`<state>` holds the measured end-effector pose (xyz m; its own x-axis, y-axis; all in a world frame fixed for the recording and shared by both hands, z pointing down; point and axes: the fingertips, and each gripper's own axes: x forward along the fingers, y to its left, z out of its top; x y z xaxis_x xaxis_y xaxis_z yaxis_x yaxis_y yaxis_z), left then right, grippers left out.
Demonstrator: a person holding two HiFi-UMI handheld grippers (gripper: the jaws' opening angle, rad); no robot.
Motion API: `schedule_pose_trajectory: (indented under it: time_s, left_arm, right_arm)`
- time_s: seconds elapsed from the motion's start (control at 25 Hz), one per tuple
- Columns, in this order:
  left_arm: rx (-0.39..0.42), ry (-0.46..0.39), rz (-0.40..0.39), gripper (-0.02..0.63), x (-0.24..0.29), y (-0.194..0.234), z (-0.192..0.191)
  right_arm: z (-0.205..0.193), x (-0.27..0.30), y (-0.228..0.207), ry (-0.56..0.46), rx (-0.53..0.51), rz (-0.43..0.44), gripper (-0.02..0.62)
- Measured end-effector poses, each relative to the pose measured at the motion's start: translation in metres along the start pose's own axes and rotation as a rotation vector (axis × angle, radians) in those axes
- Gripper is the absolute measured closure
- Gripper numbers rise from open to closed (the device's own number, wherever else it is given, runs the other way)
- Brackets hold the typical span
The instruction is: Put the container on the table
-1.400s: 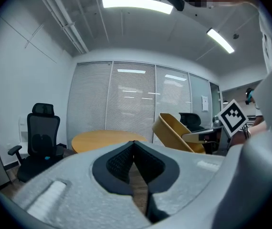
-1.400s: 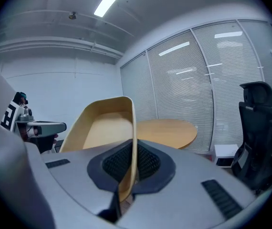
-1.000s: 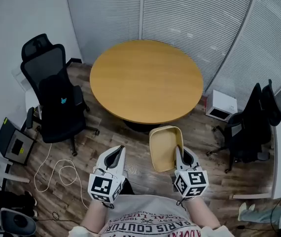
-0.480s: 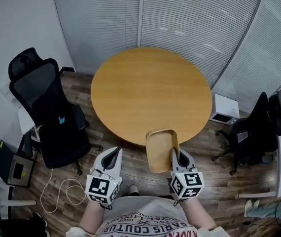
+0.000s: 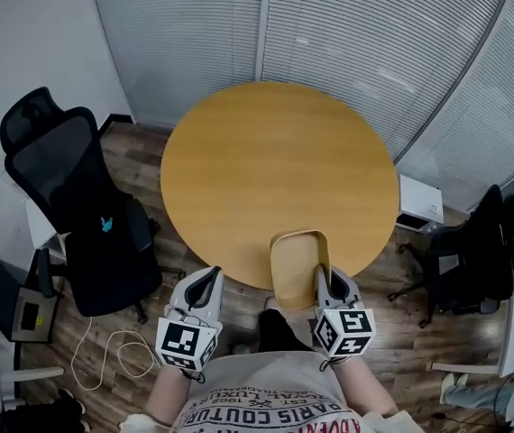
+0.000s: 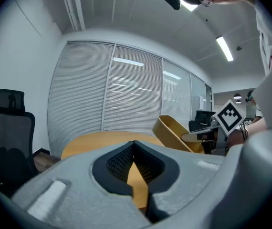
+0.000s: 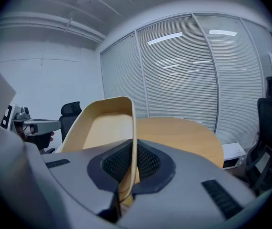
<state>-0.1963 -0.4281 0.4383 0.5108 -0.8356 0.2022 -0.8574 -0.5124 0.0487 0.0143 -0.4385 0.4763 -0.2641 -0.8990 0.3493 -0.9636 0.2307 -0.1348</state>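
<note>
Forward goes the shallow tan plastic container (image 5: pixel 296 262); a second ago it hung over the wooden floor (image 5: pixel 153 273) short of the table, and now its far end overlaps the near edge of the round light-wood table (image 5: pixel 275 165). The right gripper (image 5: pixel 322 276) has it; in the right gripper view the jaws are clamped onto the container's thin right wall (image 7: pixel 132 128), with the tray tilted up and leaning away to the left. From the left gripper view it sits raised above the tabletop, not set down. The left gripper (image 5: pixel 208 282) hangs beside it, well apart from the tray; its jaws meet at the tips with nothing between them, only the tabletop showing through the slit. A black mesh office chair (image 5: pixel 69 183) stands at the left; grey slatted blinds (image 5: pixel 347 34) fill the back.
</note>
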Motion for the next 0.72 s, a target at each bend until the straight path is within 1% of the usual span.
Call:
schedule_pose_trajectory:
  time_s: [0.16, 0.4, 0.52, 0.64, 0.72]
  left_arm:
    - [0.005, 0.010, 0.020, 0.600, 0.052, 0.012, 0.007]
    - [0.013, 0.009, 0.028, 0.600, 0.135, 0.006, 0.027]
    - [0.018, 0.015, 0.029, 0.600, 0.173, -0.001, 0.024]
    - [0.025, 0.048, 0.037, 0.600, 0.201, -0.004, 0.013]
    - [0.010, 0.064, 0.045, 0.600, 0.213, 0.000, 0.008]
  right_arm:
    - [0.022, 0.050, -0.023, 0.003, -0.015, 0.031, 0.583]
    - [0.043, 0.114, -0.066, 0.035, -0.033, 0.088, 0.583]
    - [0.041, 0.144, -0.093, 0.068, -0.040, 0.101, 0.583]
    - [0.027, 0.174, -0.116, 0.129, -0.043, 0.109, 0.583]
    - [0.015, 0.192, -0.126, 0.175, -0.036, 0.118, 0.583]
